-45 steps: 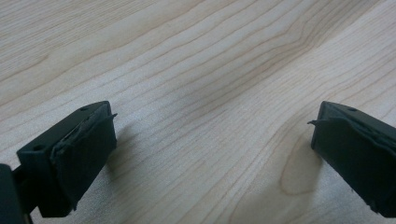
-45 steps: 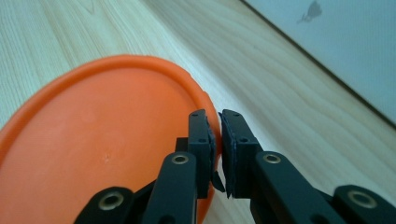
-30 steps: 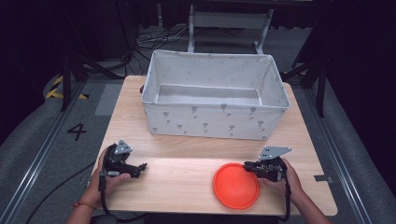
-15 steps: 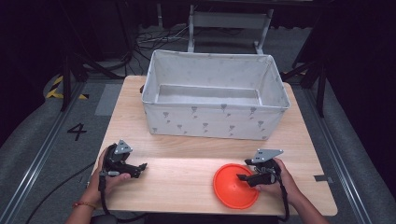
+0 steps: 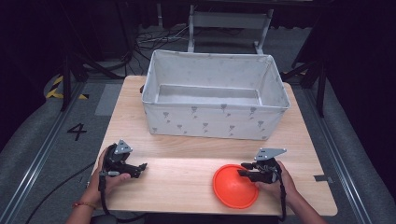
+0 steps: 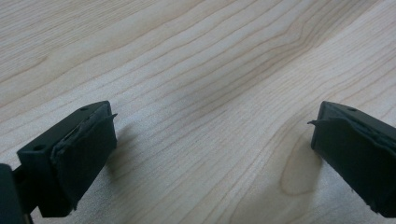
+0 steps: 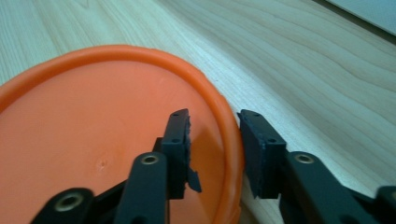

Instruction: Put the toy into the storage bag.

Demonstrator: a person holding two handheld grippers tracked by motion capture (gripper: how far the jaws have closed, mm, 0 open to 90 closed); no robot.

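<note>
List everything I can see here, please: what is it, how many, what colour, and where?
table: one, light wood, centre.
fabric bin: one, pale grey with small marks, far half of the table.
disc: one, orange, near right edge of the table.
left hand-held gripper: one, black, near left, jaws wide apart over bare wood.
right hand-held gripper: one, black, jaws straddling the disc's rim, just been closing.
hands: two, holding the grippers.

Table (image 5: 187,177) (wood): bin (image 5: 215,122), orange disc (image 5: 233,189).
</note>
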